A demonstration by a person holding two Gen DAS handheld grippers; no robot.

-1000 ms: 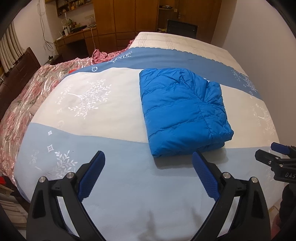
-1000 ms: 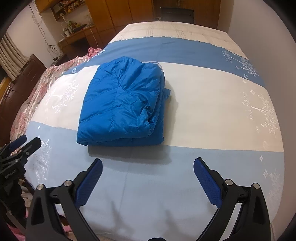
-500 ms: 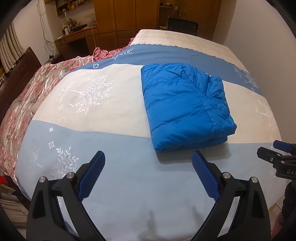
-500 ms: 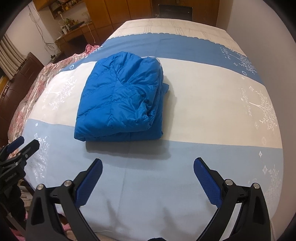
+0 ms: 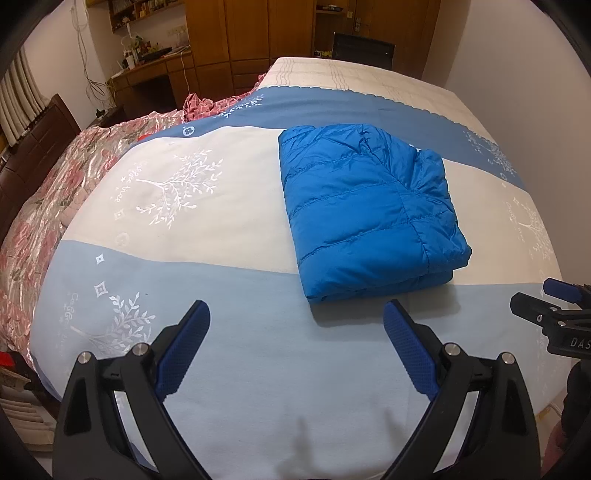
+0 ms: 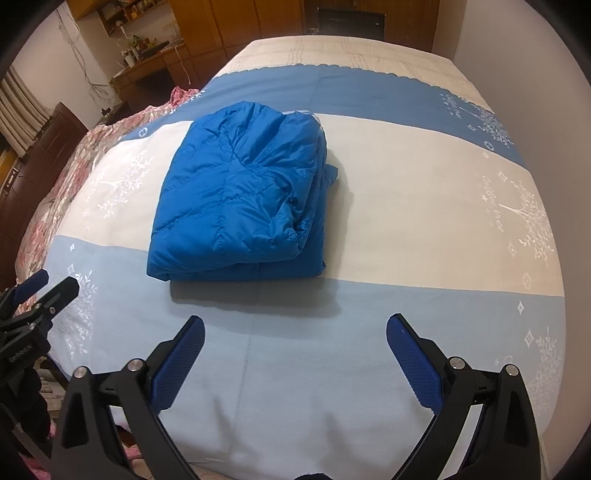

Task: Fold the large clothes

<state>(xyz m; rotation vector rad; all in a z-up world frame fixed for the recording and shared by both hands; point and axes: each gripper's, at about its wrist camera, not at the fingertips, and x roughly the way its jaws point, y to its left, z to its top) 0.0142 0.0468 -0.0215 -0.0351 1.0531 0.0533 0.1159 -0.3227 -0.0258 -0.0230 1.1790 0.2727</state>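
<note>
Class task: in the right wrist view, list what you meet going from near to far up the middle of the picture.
right gripper → light blue band of the bedspread → folded blue jacket → dark blue band → bare mattress → wooden wardrobe

My left black gripper with blue textured pads (image 5: 296,314) hangs with jaws spread wide, empty. My right black gripper with blue pads (image 6: 295,328) likewise gapes, at three o'clock of it.
</note>
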